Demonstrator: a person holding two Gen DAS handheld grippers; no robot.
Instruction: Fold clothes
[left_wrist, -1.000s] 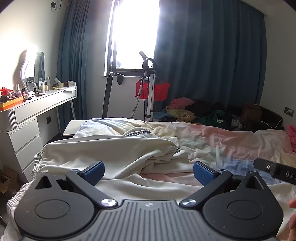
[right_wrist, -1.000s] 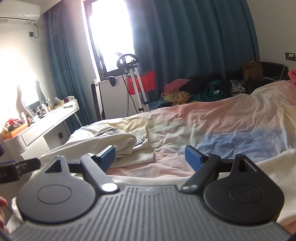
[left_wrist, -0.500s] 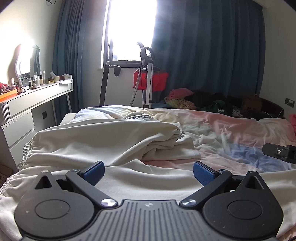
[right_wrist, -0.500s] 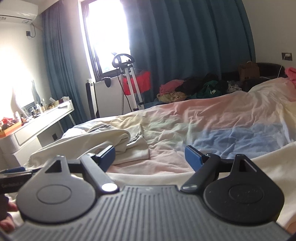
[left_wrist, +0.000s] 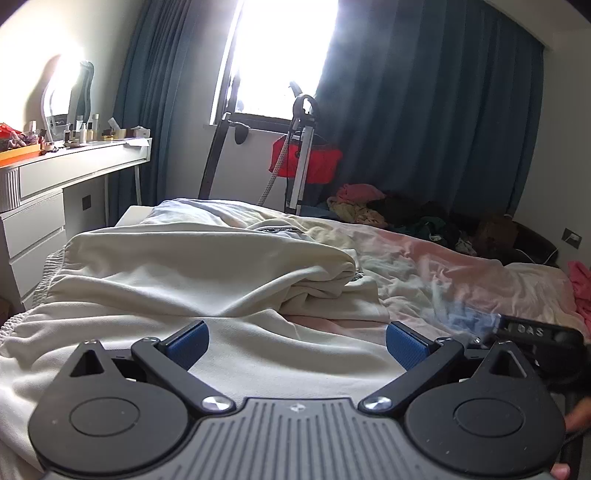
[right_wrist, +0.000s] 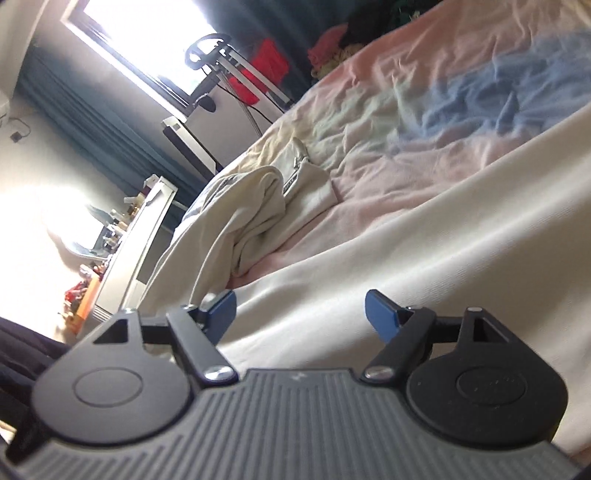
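Note:
A cream-white garment (left_wrist: 207, 280) lies rumpled on the bed, with one part bunched into a ridge and another part spread flat toward me. My left gripper (left_wrist: 295, 343) is open and empty, low over the flat near part. My right gripper (right_wrist: 300, 312) is open and empty, tilted, close above the same cream garment (right_wrist: 424, 236). The right gripper's black body (left_wrist: 535, 332) shows at the right edge of the left wrist view.
The bed has a pastel pink, blue and yellow sheet (left_wrist: 461, 266). A white dresser (left_wrist: 55, 192) with bottles stands at the left. A garment steamer stand (left_wrist: 303, 155) and a pile of clothes (left_wrist: 388, 210) sit by the dark blue curtains (left_wrist: 443, 129).
Both grippers have dropped lower and closer to the cream garment. The right gripper has rolled sharply, so its view is tilted. Both stay open.

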